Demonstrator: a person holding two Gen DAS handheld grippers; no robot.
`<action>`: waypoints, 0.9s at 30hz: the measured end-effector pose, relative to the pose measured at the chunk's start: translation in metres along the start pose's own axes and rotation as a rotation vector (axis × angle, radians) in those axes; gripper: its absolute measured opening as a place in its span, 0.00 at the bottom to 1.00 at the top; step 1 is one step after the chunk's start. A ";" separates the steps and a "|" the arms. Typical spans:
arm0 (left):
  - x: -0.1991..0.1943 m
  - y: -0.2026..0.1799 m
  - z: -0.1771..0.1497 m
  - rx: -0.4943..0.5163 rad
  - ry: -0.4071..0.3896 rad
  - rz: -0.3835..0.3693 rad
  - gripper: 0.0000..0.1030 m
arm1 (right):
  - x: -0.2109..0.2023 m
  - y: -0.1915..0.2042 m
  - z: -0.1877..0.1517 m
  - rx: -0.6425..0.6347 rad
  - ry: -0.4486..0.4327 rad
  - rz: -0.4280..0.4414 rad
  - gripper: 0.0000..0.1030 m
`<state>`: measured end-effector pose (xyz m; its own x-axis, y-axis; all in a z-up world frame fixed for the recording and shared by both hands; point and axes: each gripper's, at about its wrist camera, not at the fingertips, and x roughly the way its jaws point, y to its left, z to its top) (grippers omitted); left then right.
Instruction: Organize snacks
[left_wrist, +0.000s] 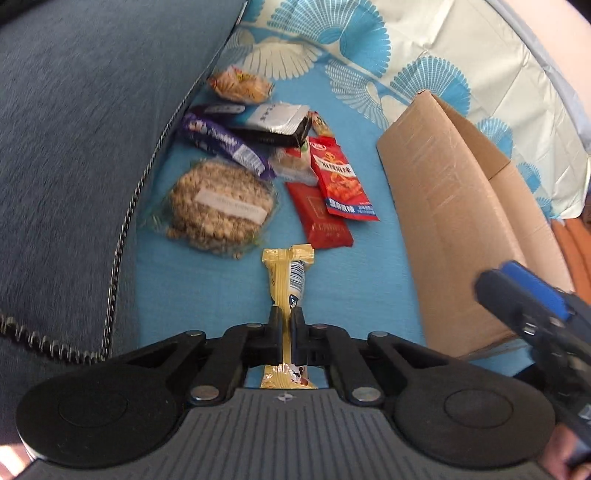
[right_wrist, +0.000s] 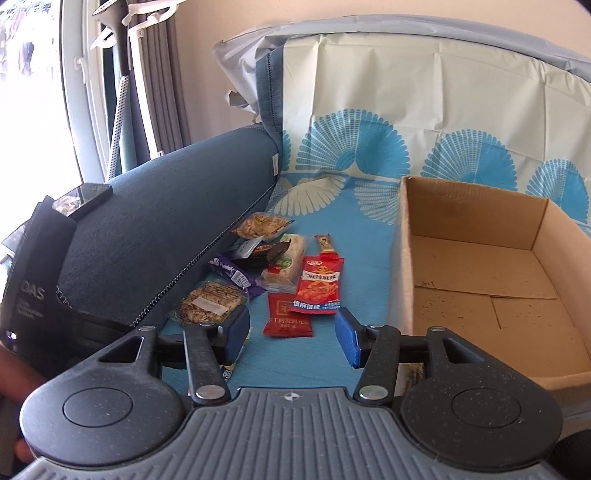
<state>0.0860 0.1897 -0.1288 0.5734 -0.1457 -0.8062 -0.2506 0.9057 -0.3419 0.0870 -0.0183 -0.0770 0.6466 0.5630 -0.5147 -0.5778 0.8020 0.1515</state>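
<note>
Left gripper (left_wrist: 287, 314) clenched on a gold bar (left_wrist: 287, 280), pinched near the wrapper's middle, one crimped end sticking out ahead of the fingers, the other end showing behind them, just above the blue cloth (left_wrist: 207, 288).

Right gripper (right_wrist: 291, 334) released, blue pads (right_wrist: 349, 338) standing apart, nothing between them, only cloth below. Seen from the left camera as a blurred dark shape with a blue pad at the lower right, near the box's front corner.

Ahead of both grippers, a loose pile of snacks on the cloth, pressed against a dark blue cushion (left_wrist: 74, 147) on the left:
- round clear pack of nuts (left_wrist: 218, 206) with a white label, nearest, beside the cushion's zipper edge;
- purple wrapper (left_wrist: 221, 146) just behind it, lying slantwise;
- black and silver pouch (left_wrist: 273, 123) behind that, overlapping the purple one;
- orange pack (left_wrist: 240, 86) farthest back;
- pale cake pack (left_wrist: 295, 164) in the middle, partly under the red ones;
- red sachet (left_wrist: 340, 181) with a blue bottom strip, lying on a plain red packet (left_wrist: 321, 218);
- a small slim stick (left_wrist: 320, 123) behind the red sachet.

Cardboard box (right_wrist: 480, 258) to the right of the pile, open at the top, nothing inside but its folded bottom flaps. Cloth with blue fan prints draped up behind.

On top of the cushion, far left in the right camera, a phone (right_wrist: 86, 197).
</note>
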 end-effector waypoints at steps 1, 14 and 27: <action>-0.002 0.001 -0.002 -0.008 0.000 -0.011 0.03 | 0.002 0.001 -0.002 -0.012 -0.007 0.009 0.53; -0.027 0.013 -0.012 -0.093 -0.066 -0.036 0.05 | 0.089 0.003 -0.004 0.048 0.081 0.013 0.64; -0.014 0.022 -0.005 -0.129 -0.001 -0.053 0.42 | 0.168 -0.003 -0.016 0.093 0.199 -0.040 0.76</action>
<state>0.0685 0.2095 -0.1271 0.5893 -0.1916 -0.7849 -0.3183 0.8378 -0.4435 0.1896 0.0707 -0.1771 0.5516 0.4877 -0.6767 -0.4997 0.8428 0.2001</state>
